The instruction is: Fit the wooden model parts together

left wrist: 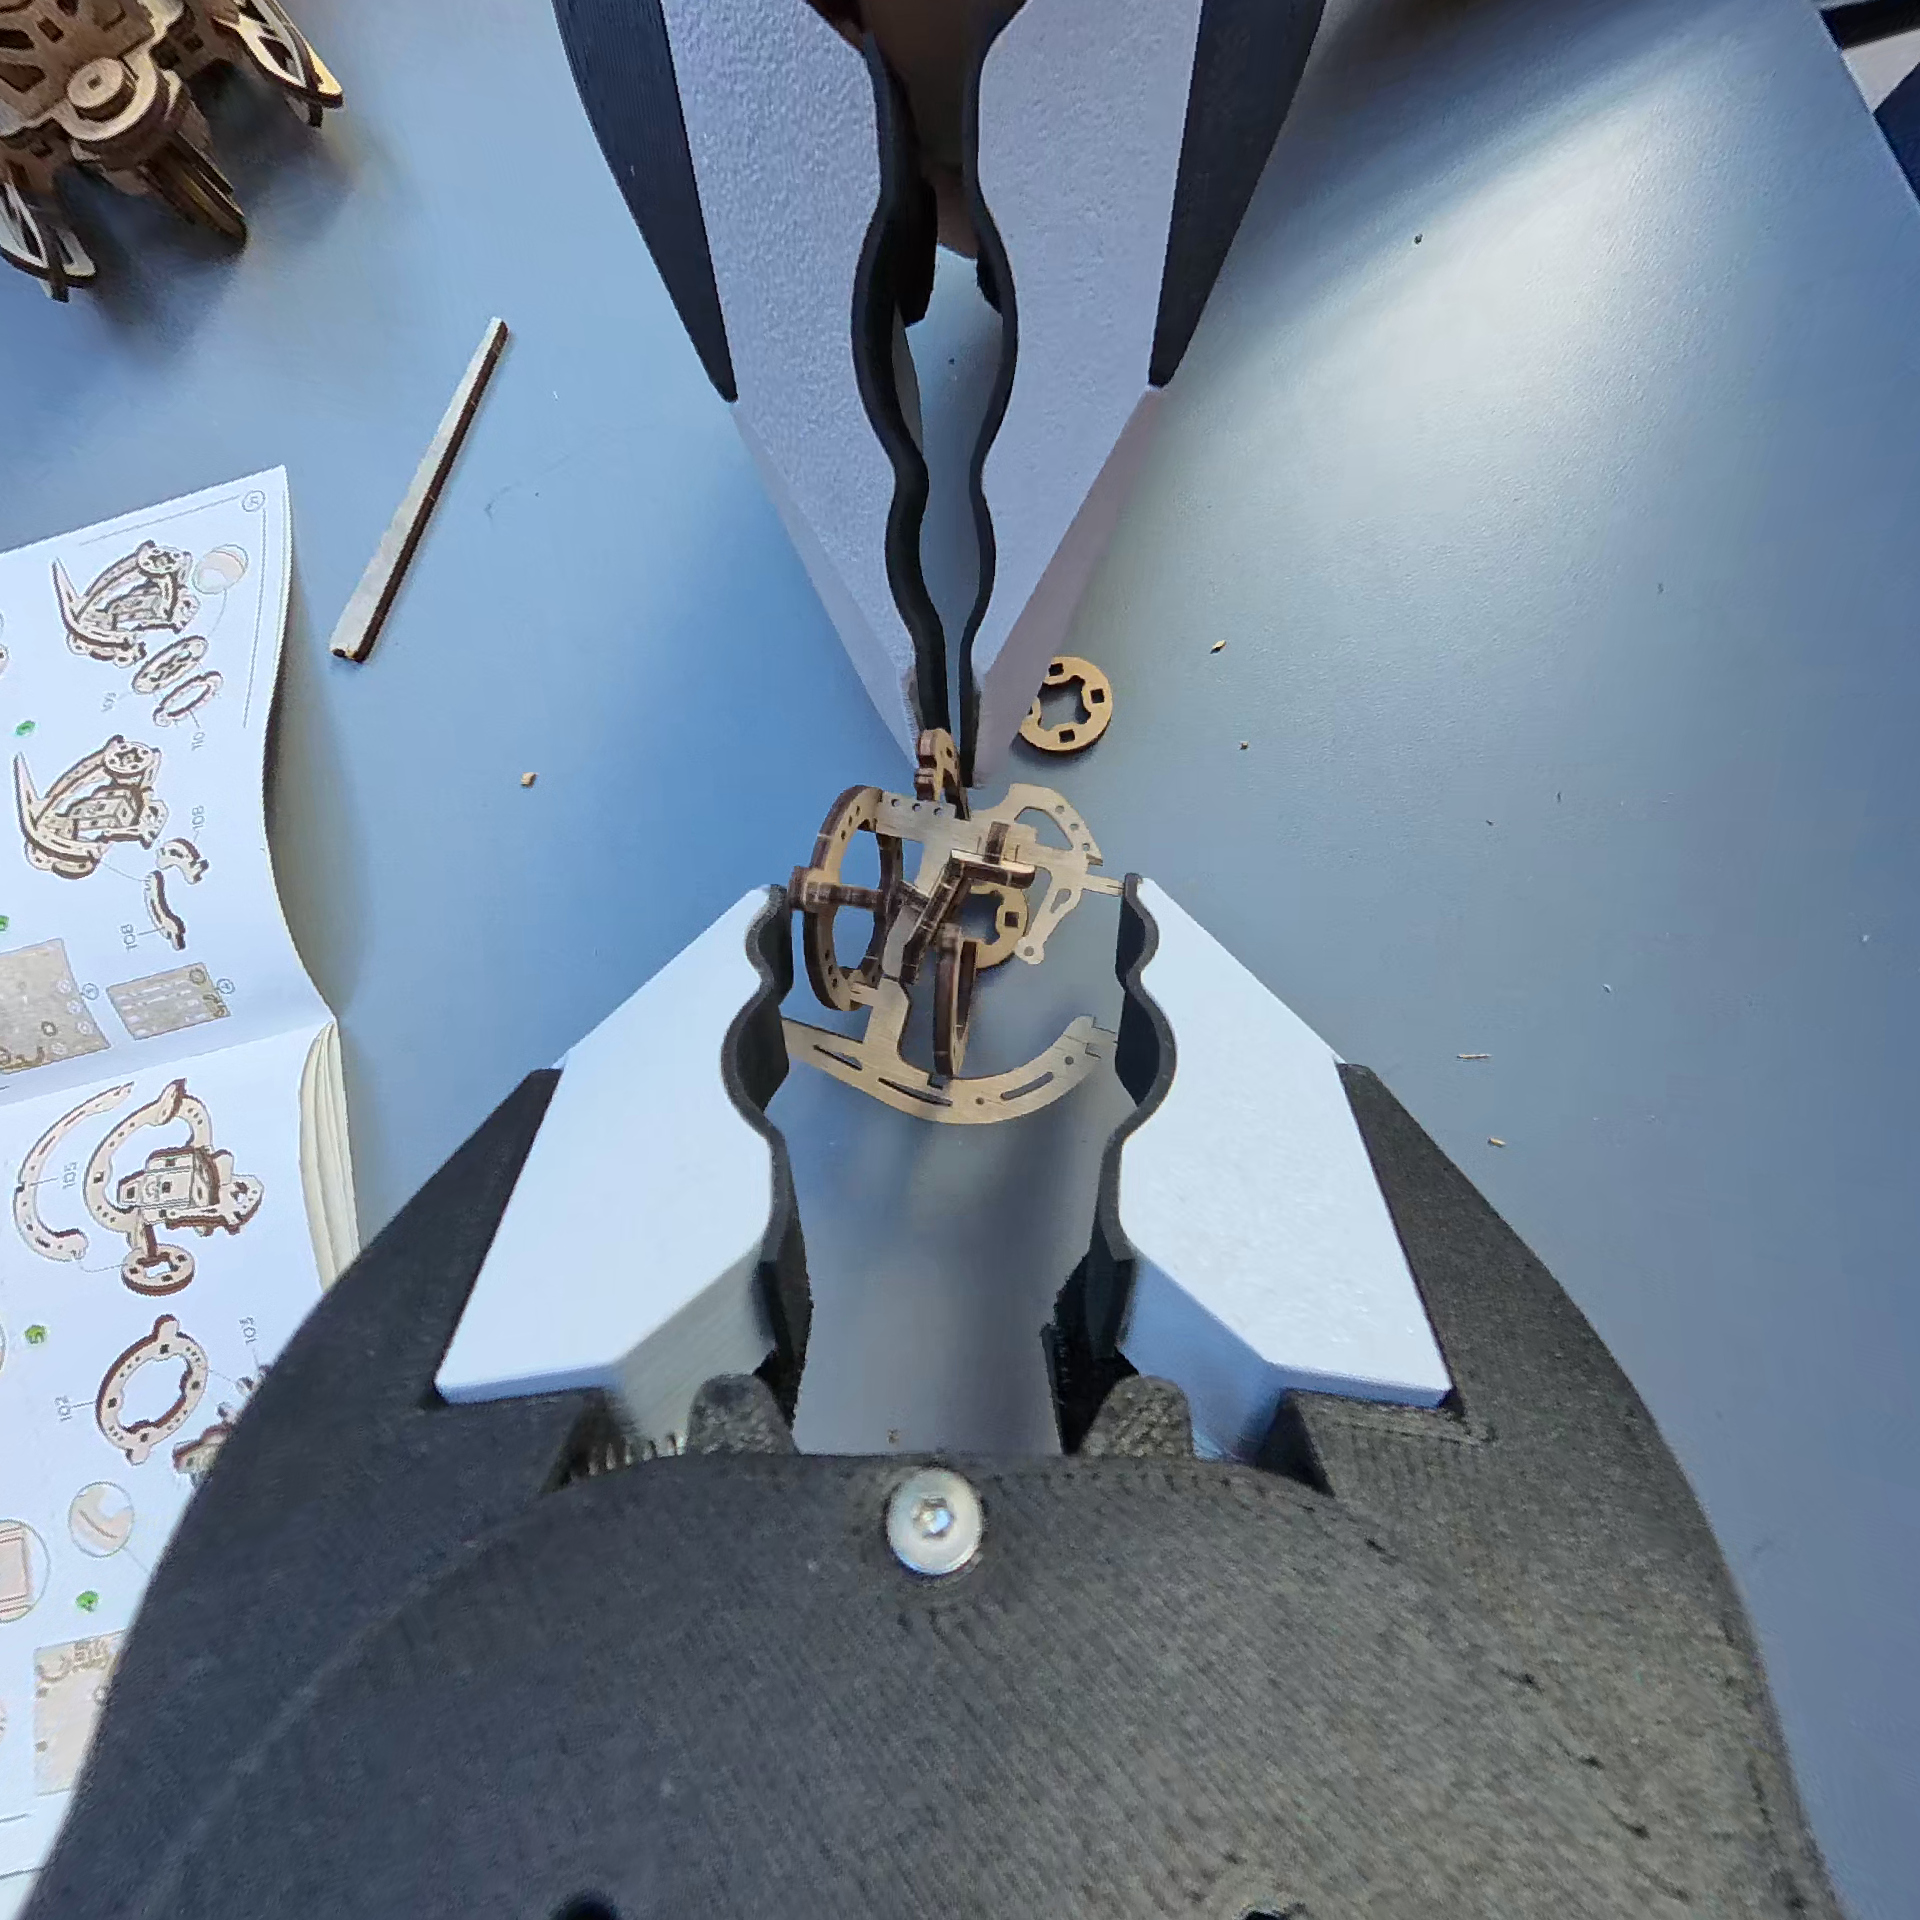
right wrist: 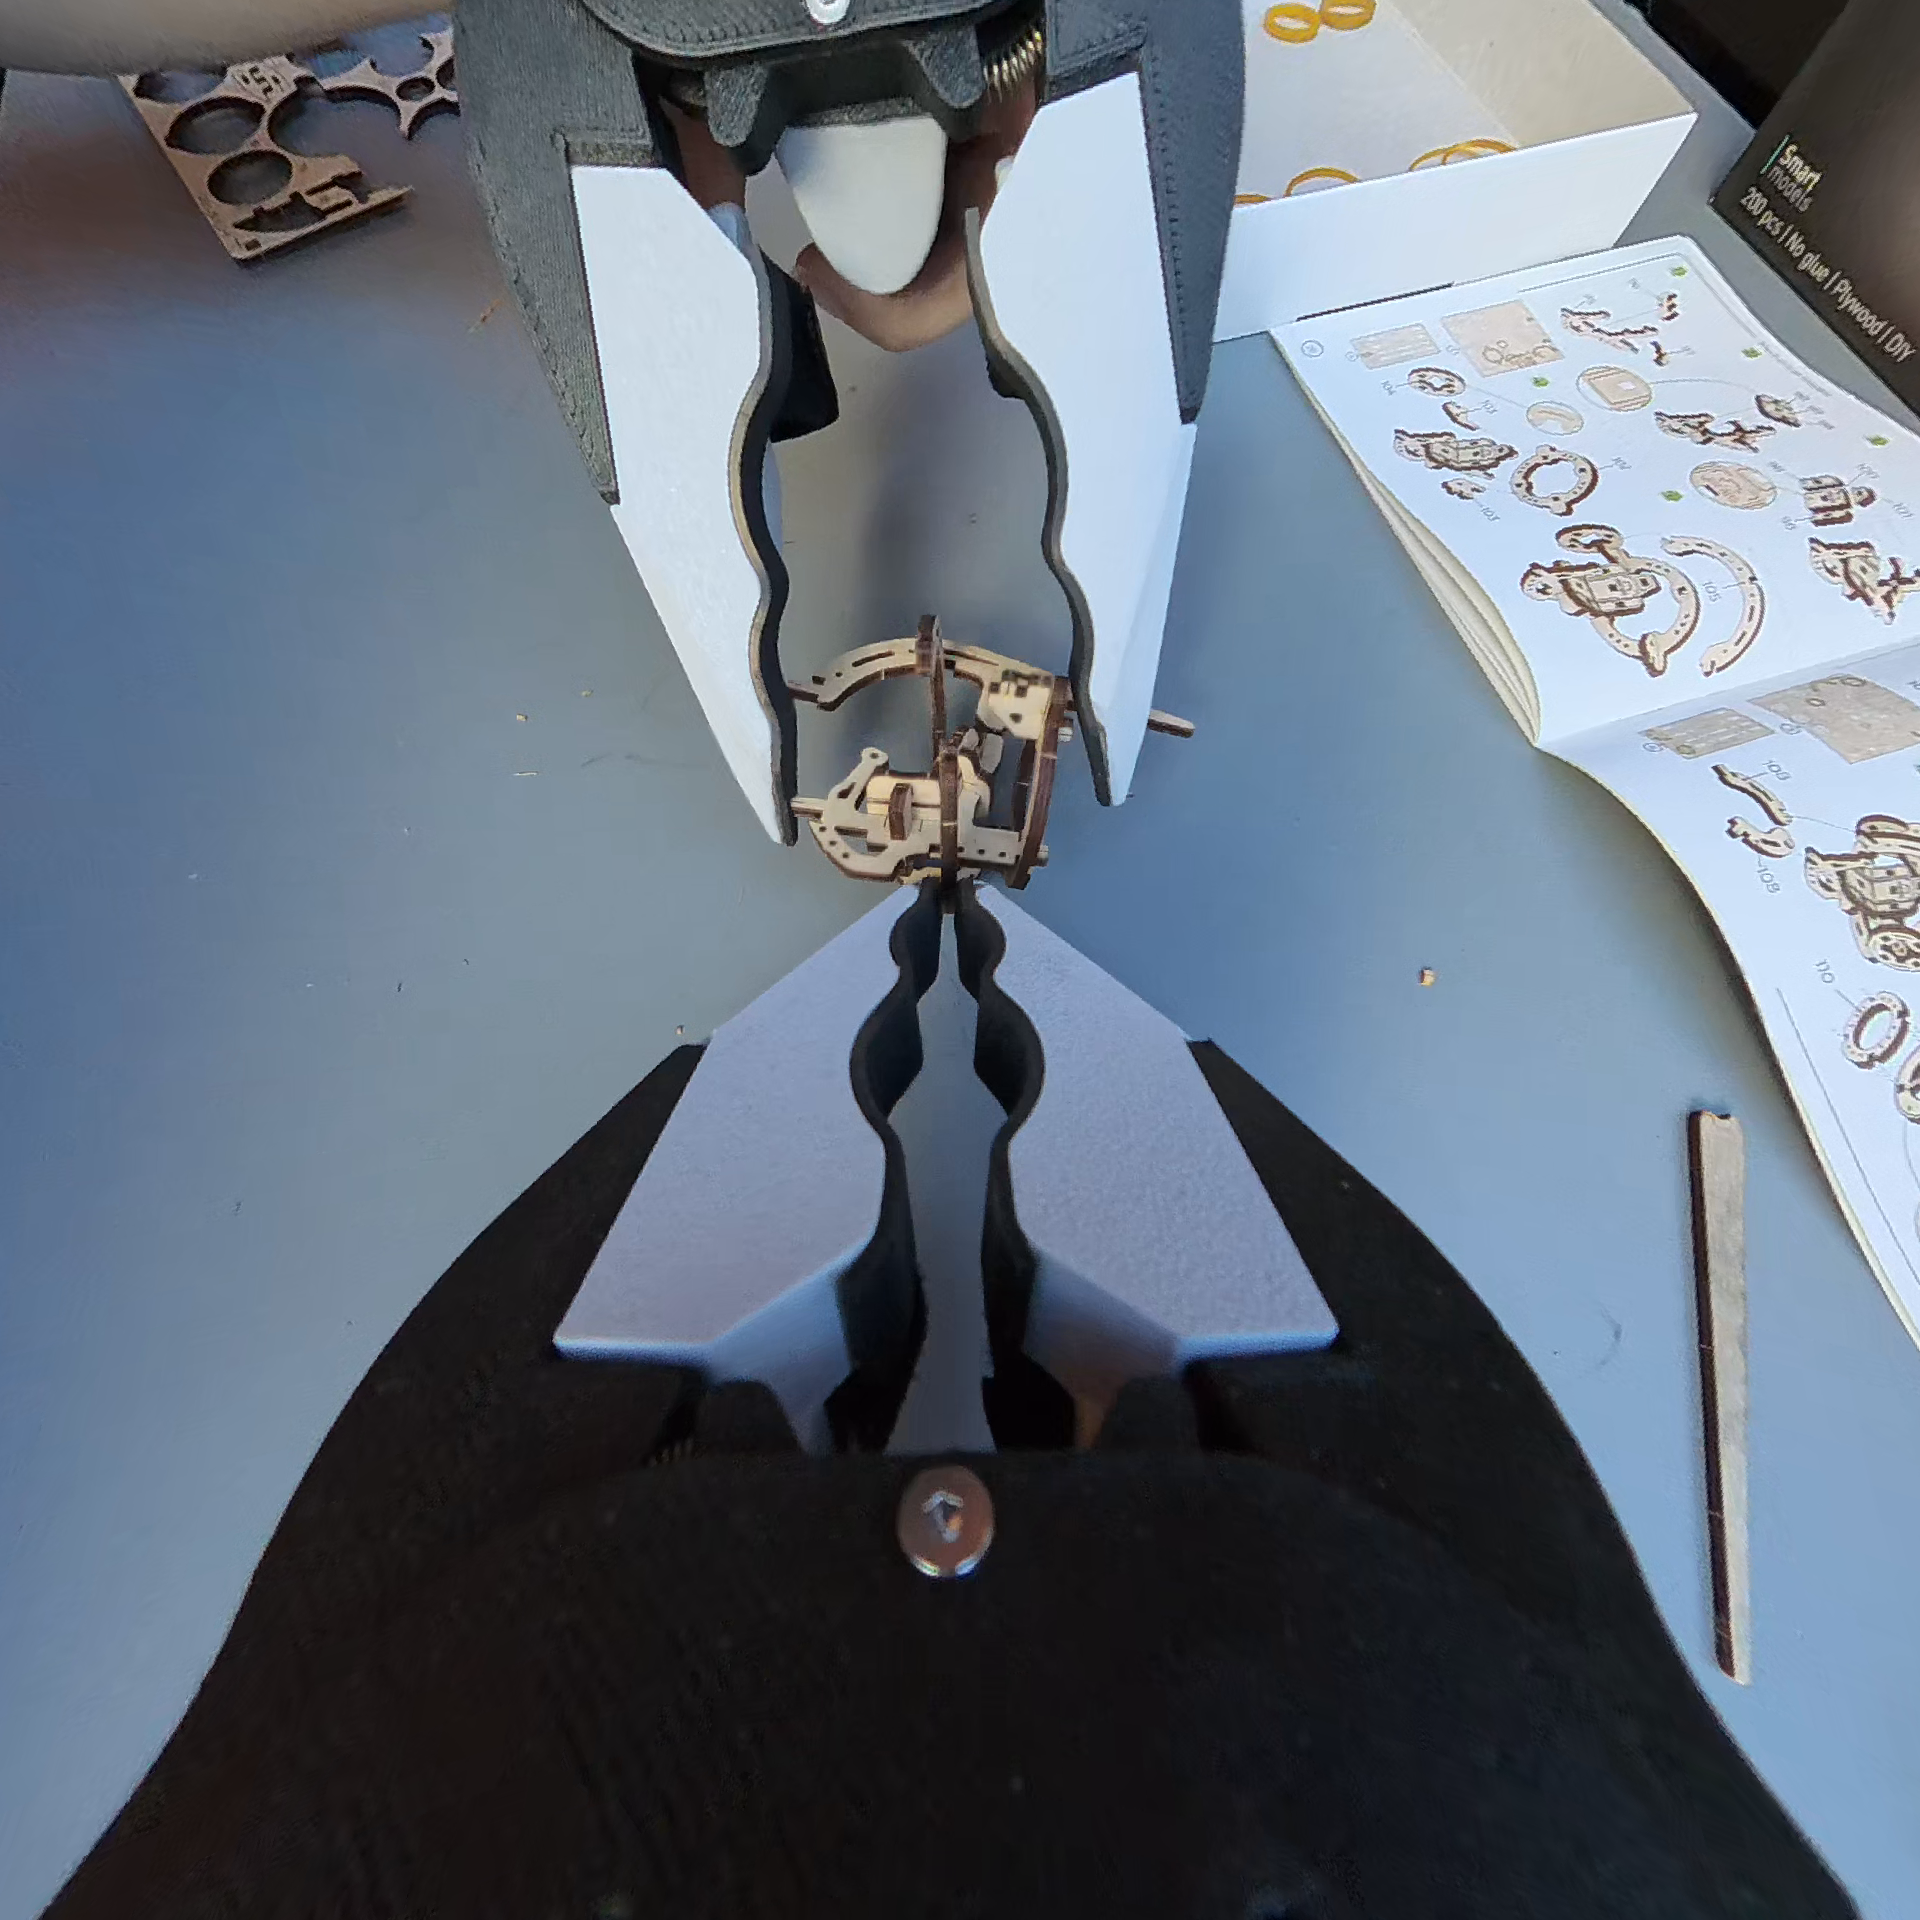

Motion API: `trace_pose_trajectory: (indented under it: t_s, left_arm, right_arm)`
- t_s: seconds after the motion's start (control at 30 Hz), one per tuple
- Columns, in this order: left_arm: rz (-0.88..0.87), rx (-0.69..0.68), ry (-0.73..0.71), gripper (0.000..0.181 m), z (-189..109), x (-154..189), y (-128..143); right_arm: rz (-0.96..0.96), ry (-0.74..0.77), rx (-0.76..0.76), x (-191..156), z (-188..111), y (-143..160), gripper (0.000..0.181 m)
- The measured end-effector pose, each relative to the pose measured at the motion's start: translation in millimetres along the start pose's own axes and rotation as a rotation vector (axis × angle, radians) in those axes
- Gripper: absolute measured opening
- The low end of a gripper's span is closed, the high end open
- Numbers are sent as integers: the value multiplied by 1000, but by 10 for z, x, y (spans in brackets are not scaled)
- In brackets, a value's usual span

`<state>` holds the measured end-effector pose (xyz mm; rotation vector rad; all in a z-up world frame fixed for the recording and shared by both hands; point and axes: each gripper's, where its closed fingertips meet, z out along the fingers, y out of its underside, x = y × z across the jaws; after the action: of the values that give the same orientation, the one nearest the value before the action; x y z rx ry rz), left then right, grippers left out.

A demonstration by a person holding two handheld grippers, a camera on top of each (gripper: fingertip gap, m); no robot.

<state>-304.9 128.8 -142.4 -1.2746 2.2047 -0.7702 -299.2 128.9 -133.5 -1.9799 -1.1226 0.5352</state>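
Above the table (left wrist: 1558, 520), the left tool (left wrist: 945, 966) brackets the wooden model (left wrist: 935, 956), seemingly steadying it, while the right tool (right wrist: 943, 902), nearly closed, pinches a small piece (left wrist: 935, 756) onto it.

My left gripper (left wrist: 951, 935) has pale blue-white fingers lined with wavy black pads, set in a coarse, ridged black body with one silver screw (left wrist: 933, 1520). My right gripper (right wrist: 943, 902) looks the same: black shell, pale grey-white wedges, black rippled lining. The wooden model (left wrist: 940, 951) is light tan plywood with dark brown burnt edges and small slotted holes. The loose ring (left wrist: 1066, 717) is the same tan. The table (left wrist: 1507, 623) is flat grey-blue. The booklet (left wrist: 135, 935) is white with tan drawings and green dots. The stick (left wrist: 421, 488) is grey-brown.
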Motion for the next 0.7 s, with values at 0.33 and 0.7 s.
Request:
trace_pose_trajectory:
  t_s: [0.33, 0.7]
  left_arm:
    - [4, 11, -1, 58, -16, -8, 3]
    - [-85, 85, 56, 57, -67, -63, -27]
  right_arm:
    - [18, -5, -13, 5, 9, 1, 2]
    - [56, -13, 21, 51, -18, -64, 2]
